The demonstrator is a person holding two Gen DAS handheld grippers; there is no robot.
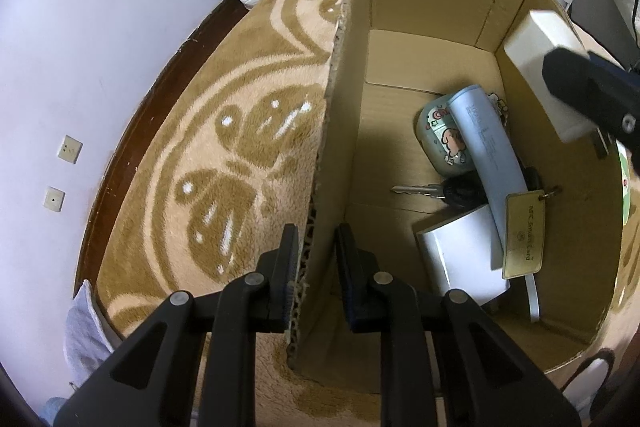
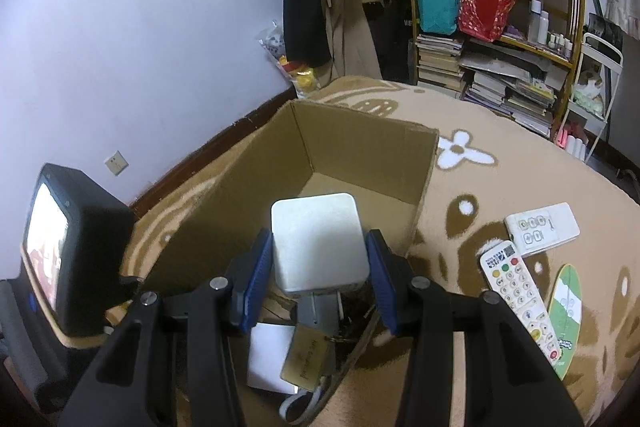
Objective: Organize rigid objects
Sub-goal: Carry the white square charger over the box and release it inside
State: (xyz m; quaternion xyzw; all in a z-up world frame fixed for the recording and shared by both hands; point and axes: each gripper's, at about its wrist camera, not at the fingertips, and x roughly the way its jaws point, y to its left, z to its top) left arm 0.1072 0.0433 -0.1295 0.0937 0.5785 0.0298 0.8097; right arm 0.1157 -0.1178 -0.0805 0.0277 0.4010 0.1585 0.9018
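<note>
While my left gripper (image 1: 316, 275) straddles the near side wall of the cardboard box (image 1: 432, 7), one pad outside and one inside, I cannot tell whether the pads actually pinch the wall or just bracket it; a gap shows on the inner side. My right gripper (image 2: 320, 267) is clenched on the white charger block (image 2: 318, 239), blue pads pressed to its two flat sides, and holds it above the box's open top, over the near end.

Contents on the box floor: a cartoon-printed case (image 1: 440, 139) toward the middle, a pale blue tube (image 1: 488, 155) lying across it, a key (image 1: 420, 190) with a black head, a brass-coloured tag (image 1: 522, 235) and a flat white box (image 1: 460, 255) at the near end.

Outside the box, on the rug (image 1: 240, 131) to its right: a white switch panel (image 2: 542, 227), a white remote (image 2: 520, 299) and a green oval piece (image 2: 564, 315), not yet packed.

Step in hand, as I judge it: place the block inside. Note to self:
- lower it straight, clear of the box walls;
- aim for the bare floor at the far end of the box, not onto the tube or tag;
- release only once the block is low, so it does not tumble;
- keep the box steady with the left.
</note>
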